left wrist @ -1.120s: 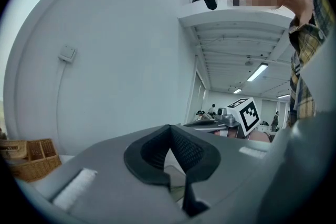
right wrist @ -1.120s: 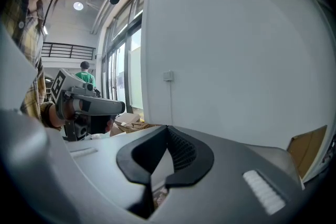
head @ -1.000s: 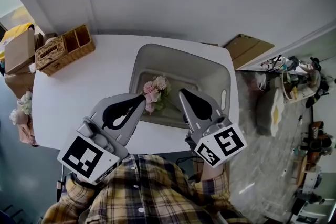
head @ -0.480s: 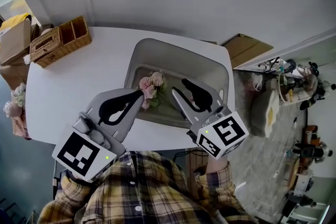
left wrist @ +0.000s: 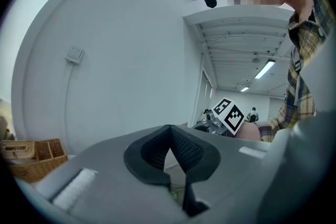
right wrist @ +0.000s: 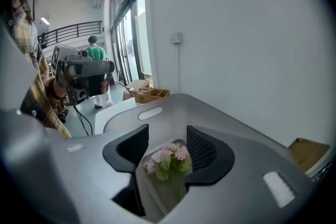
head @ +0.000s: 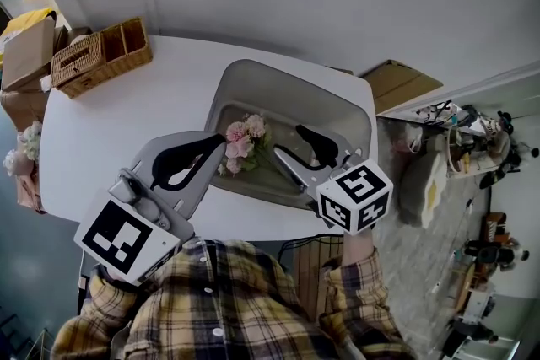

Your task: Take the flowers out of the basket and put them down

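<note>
Flowers [head: 240,149] lie in the grey basket [head: 253,73] on the bench [head: 101,122], at nine o'clock of the right tongs [head: 288,142], whose jaws have just been opening and stand apart, gripping nothing. Left tongs [head: 221,142] are together. Lower astride the stems and close there, not on the blossoms.

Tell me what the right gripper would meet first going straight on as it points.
Probably the flowers in the basket: they sit framed between the right gripper's jaws, which have just been opening; depth is unclear.
</note>
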`<action>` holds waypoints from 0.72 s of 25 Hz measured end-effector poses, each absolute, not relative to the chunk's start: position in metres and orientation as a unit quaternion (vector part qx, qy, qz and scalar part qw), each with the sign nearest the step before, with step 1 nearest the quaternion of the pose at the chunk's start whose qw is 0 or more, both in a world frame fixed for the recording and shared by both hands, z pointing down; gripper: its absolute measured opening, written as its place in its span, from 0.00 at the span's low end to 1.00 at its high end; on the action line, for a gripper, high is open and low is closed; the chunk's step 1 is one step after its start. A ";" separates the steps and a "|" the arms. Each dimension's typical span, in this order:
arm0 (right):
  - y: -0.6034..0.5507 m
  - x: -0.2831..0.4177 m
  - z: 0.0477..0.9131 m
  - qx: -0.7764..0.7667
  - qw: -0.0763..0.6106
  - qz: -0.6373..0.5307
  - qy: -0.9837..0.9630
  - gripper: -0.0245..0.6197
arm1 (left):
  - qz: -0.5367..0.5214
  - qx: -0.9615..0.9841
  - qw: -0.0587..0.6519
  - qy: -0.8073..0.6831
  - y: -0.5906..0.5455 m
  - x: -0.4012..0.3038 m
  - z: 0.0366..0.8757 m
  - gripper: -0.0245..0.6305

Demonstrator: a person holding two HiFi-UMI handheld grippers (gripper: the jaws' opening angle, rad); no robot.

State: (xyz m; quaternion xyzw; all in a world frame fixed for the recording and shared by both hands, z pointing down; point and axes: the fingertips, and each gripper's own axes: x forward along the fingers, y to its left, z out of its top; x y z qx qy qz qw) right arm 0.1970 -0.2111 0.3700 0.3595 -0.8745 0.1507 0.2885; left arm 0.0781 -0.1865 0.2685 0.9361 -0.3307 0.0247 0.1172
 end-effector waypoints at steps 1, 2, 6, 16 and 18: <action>-0.211 0.198 0.375 0.353 0.297 0.155 -0.873 0.40 | 0.025 0.936 0.119 -0.329 -0.186 0.078 0.269 0.06; -0.211 0.199 0.380 0.346 0.307 0.158 -0.872 0.40 | 0.026 0.937 0.122 -0.327 -0.185 0.078 0.270 0.06; -0.209 0.201 0.399 0.322 0.342 0.172 -0.866 0.42 | 0.027 0.937 0.121 -0.327 -0.186 0.078 0.271 0.06; -0.212 0.202 0.443 0.278 0.405 0.204 -0.847 0.45 | 0.023 0.934 0.124 -0.334 -0.184 0.073 0.273 0.06; -0.215 0.203 0.455 0.270 0.419 0.213 -0.840 0.46 | 0.021 0.933 0.127 -0.336 -0.184 0.071 0.274 0.06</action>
